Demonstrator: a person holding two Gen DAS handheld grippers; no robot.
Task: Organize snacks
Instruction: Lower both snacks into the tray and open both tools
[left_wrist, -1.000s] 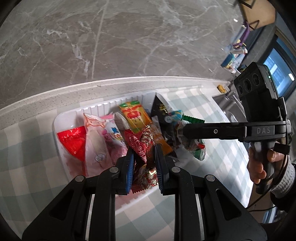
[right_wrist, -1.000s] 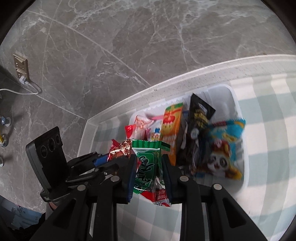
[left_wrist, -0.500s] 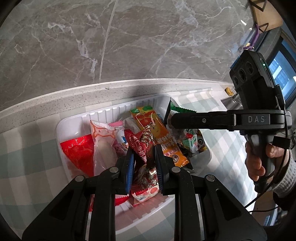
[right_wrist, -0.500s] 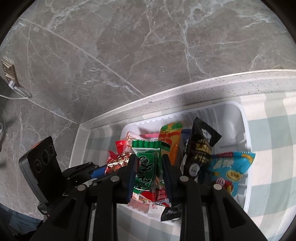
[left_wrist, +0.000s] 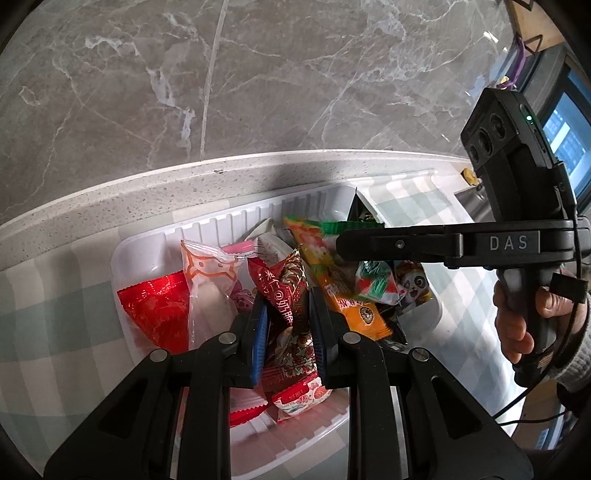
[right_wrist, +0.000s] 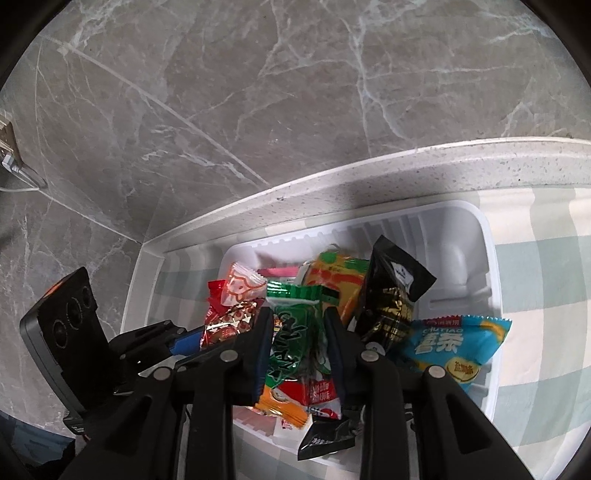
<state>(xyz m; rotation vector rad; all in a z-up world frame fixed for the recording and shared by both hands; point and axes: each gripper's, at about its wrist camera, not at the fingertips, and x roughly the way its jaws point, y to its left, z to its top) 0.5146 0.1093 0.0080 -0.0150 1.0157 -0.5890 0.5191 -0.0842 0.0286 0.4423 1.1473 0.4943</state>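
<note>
Grey marble wall (left_wrist: 258, 74) behind, pale speckled counter ledge (right_wrist: 406, 173) below it, green-and-white checked cloth (right_wrist: 546, 280) on top. White ribbed tray (right_wrist: 461, 236) sits on the cloth near the ledge, piled with snack packets that overlap and crowd both grippers. In the tray: blue packet (right_wrist: 454, 343) at the right end, orange packet (left_wrist: 343, 291) in the middle, black packet (right_wrist: 391, 295) propped upright, shiny red packet (left_wrist: 155, 310) at the left end. Left gripper (left_wrist: 288, 328) clamped on a dark red patterned packet (left_wrist: 288, 295), over the tray. Right gripper (right_wrist: 299, 347) has a green packet (right_wrist: 295, 332) between its jaws, jaws easing apart, pads against it, also over the tray. A hand (left_wrist: 517, 321) holds the right gripper's handle.
</note>
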